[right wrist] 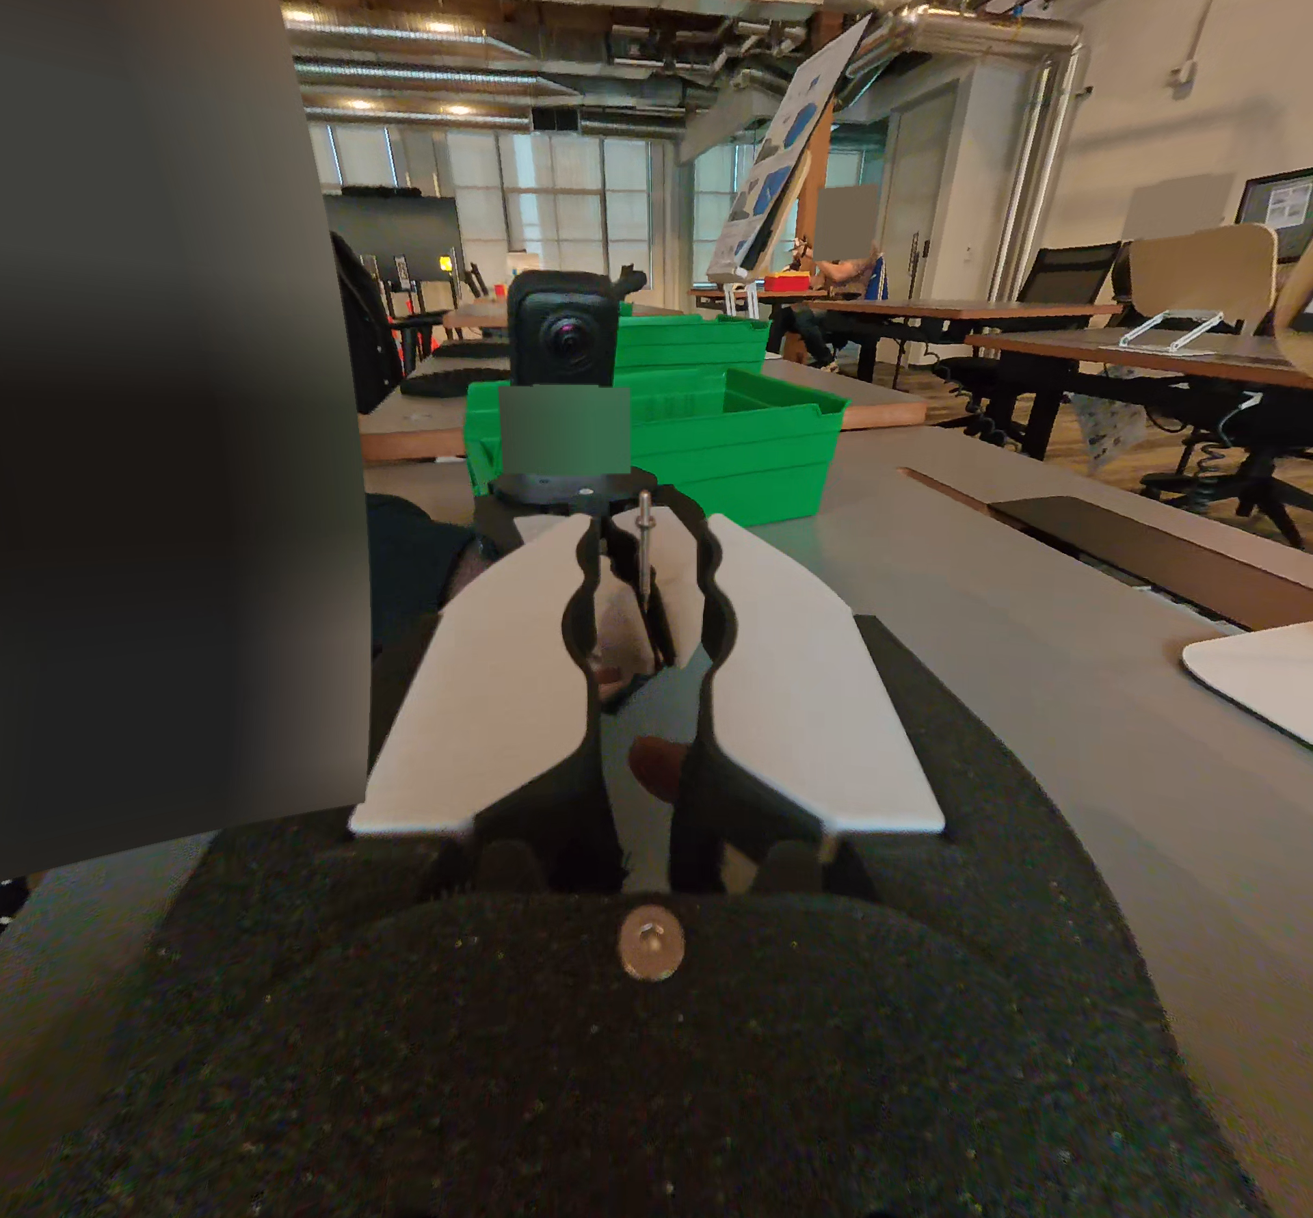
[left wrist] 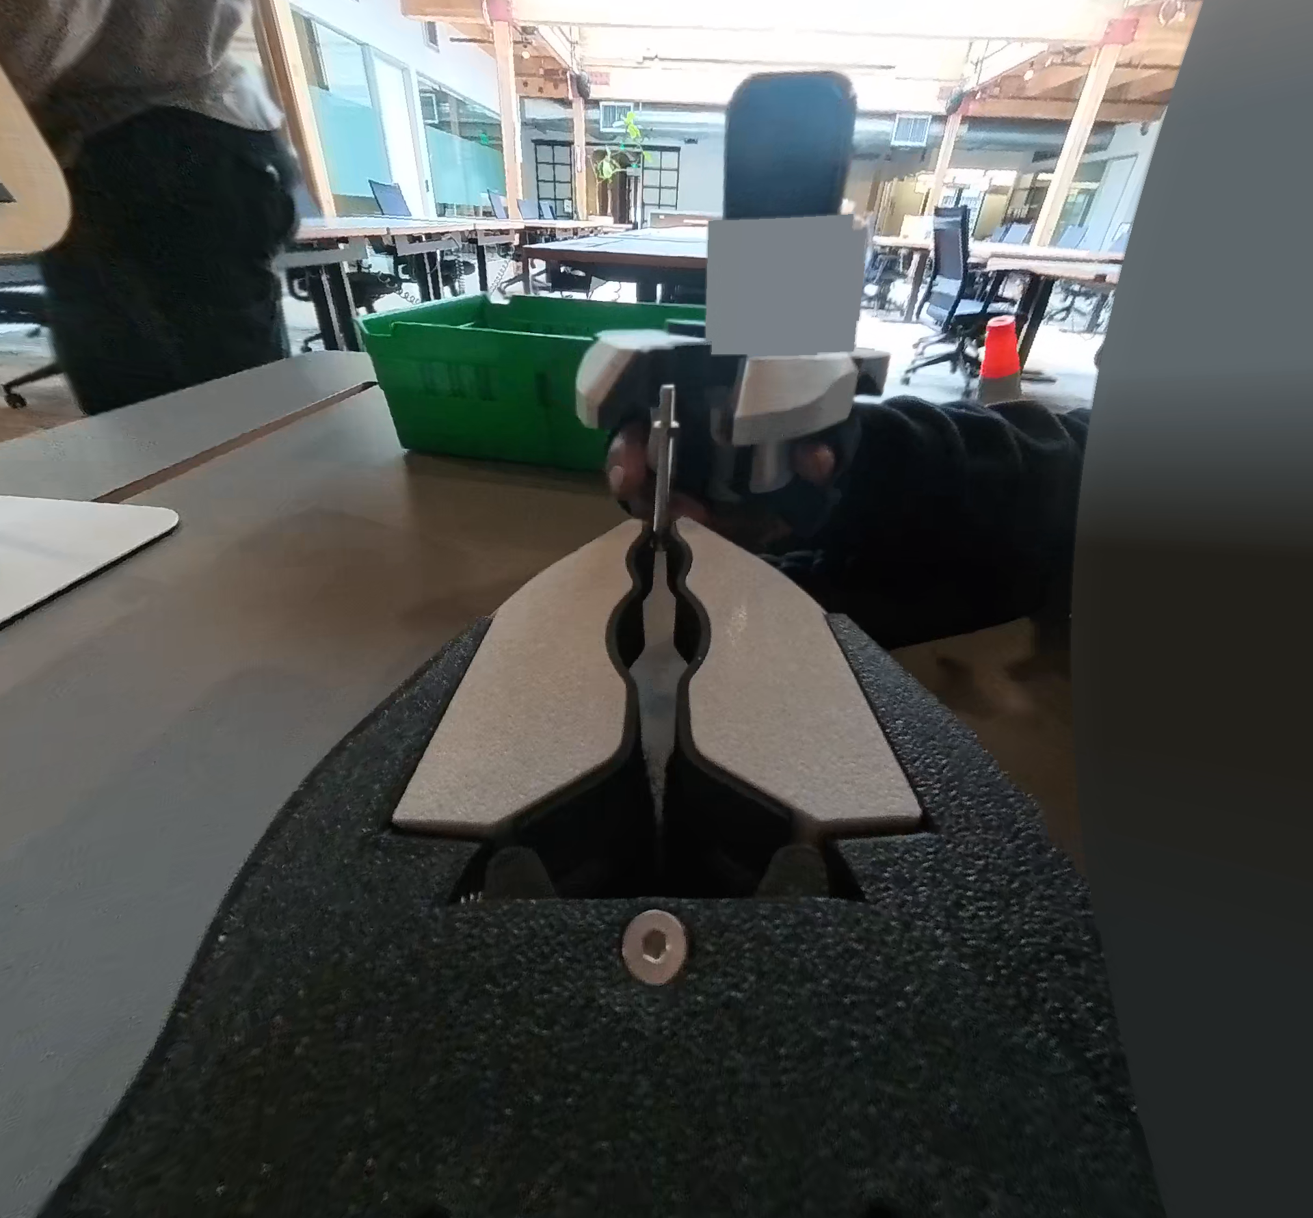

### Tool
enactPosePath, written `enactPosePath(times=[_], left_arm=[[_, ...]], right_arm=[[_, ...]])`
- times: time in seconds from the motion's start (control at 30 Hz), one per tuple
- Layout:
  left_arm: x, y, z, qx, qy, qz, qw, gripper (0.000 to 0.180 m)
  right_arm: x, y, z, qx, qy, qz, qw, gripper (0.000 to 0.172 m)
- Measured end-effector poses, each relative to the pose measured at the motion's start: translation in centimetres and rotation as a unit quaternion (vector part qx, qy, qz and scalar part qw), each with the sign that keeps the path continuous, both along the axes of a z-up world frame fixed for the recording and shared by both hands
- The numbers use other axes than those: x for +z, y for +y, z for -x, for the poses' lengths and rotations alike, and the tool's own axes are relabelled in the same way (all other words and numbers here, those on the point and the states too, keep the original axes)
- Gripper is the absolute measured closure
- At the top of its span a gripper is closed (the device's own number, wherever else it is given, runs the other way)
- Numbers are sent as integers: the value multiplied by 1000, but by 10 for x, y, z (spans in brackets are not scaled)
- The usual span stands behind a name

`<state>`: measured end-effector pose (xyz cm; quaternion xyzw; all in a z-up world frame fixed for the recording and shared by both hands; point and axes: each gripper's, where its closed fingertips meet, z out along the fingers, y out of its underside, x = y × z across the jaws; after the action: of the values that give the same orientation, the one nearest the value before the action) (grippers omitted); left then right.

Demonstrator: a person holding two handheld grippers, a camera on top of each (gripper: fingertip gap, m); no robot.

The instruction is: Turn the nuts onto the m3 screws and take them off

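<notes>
My left gripper (left wrist: pixel 664 534) is shut on the lower end of a thin silver screw (left wrist: pixel 663 473), which stands upright out of its fingertips. A small silver nut (left wrist: pixel 665 428) sits on the screw near its top. My right gripper (left wrist: pixel 700 395) faces it from beyond, with its jaws apart. In the right wrist view my right gripper (right wrist: pixel 643 523) is open. The screw (right wrist: pixel 645 566) and its nut (right wrist: pixel 643 525) stand between the two white fingers (right wrist: pixel 540 615), with a gap on each side. The left gripper (right wrist: pixel 650 608) holds the screw from the far side.
A green bin (left wrist: pixel 483 374) stands on the dark table (left wrist: pixel 284 580) behind the grippers; it also shows in the right wrist view (right wrist: pixel 746 452). A white pad corner (left wrist: pixel 71 544) lies at the left. A black sleeve (left wrist: pixel 959 509) rests at the right. A person (left wrist: pixel 163 225) stands at the far left. Only a small space, under 4 cm, lies between the two pairs of fingers.
</notes>
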<state>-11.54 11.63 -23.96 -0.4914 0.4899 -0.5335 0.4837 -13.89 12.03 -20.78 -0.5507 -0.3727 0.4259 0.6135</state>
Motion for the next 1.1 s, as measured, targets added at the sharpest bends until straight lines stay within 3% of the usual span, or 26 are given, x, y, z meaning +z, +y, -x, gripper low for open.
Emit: enactPosePath(times=[0.47, 0.73, 1.1], left_arm=[[1, -1, 0, -5, -7, 7, 1000, 178], [-1, -6, -1, -7, 3, 1, 1000, 178], [-4, -9, -3, -6, 17, -12, 1000, 178]], right_arm=[[10, 1, -7, -21, 18, -13, 1000, 159], [-6, -6, 7, -18, -58, -38, 997, 164], [-9, -7, 9, -16, -70, -38, 997, 171]])
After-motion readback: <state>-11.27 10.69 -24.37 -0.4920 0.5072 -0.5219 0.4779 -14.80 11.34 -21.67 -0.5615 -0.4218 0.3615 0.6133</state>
